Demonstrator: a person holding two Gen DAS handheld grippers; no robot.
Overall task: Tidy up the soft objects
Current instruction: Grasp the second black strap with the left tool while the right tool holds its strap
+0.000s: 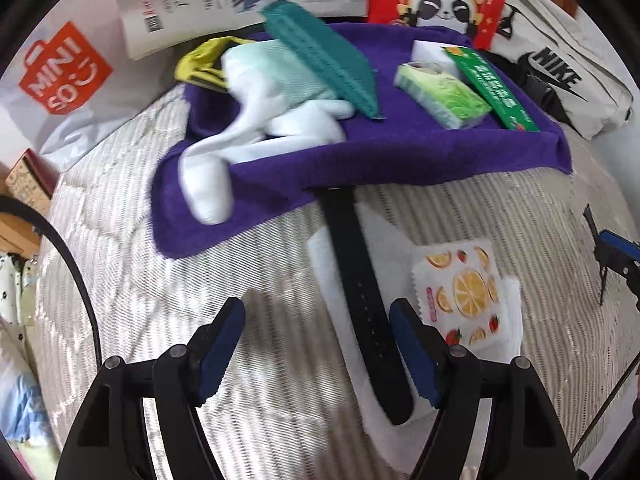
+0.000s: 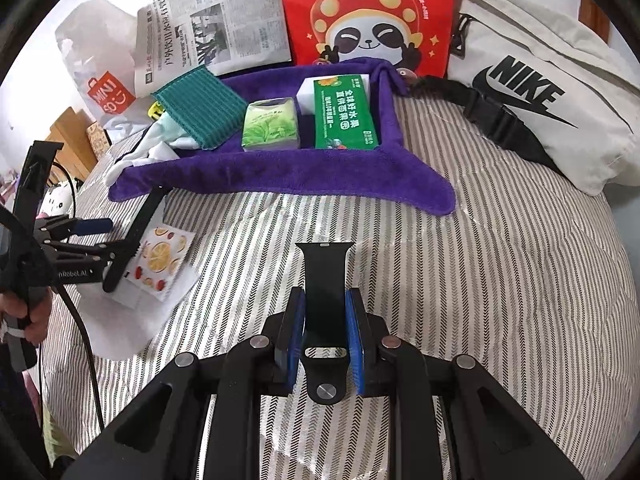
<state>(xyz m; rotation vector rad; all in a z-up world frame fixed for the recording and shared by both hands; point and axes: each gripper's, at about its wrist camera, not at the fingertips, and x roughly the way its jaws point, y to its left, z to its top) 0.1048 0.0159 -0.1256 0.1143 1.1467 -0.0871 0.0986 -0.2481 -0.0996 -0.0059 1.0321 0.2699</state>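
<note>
Gripping a black watch strap (image 2: 325,296) in my right tool (image 2: 325,320) over the striped bed (image 2: 480,280) | left tool (image 1: 316,320) open, empty | left view alone shows second strap (image 1: 360,280) on white cloth (image 1: 384,420).

My left gripper (image 1: 318,344) hangs with jaws apart over the striped bedspread (image 1: 120,280); a black watch strap (image 1: 360,296) lies beside its right finger; white socks (image 1: 240,136) sprawl on the purple towel (image 1: 400,156).

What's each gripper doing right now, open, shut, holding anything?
Left gripper: open, holding nothing, above the striped bedcover.
Right gripper: shut on the black rubber watch strap.
</note>
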